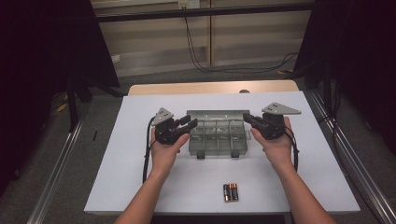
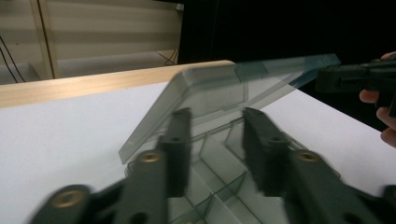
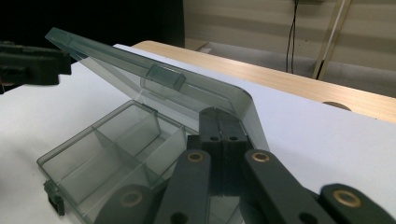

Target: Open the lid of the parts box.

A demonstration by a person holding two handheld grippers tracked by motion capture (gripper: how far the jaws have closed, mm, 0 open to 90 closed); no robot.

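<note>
A clear grey compartment box [image 1: 217, 140] lies mid-table with its lid [image 1: 217, 115] raised at a slant. My right gripper [image 1: 247, 117] is at the lid's right end. In the right gripper view its jaws [image 3: 219, 116] are shut together on the lid's edge [image 3: 243, 100], above the empty compartments [image 3: 107, 154]. My left gripper [image 1: 190, 124] is at the box's left end. In the left gripper view its jaws [image 2: 217, 121] stand apart and blurred below the lid [image 2: 219, 88], with nothing pressed between them. The right gripper's tip [image 2: 345, 77] meets the lid's far corner.
Three batteries [image 1: 230, 192] lie side by side near the front edge of the white sheet [image 1: 140, 154]. A wooden table edge [image 1: 187, 87] shows behind the sheet. Two small latches [image 1: 201, 155] stick out from the box's front wall.
</note>
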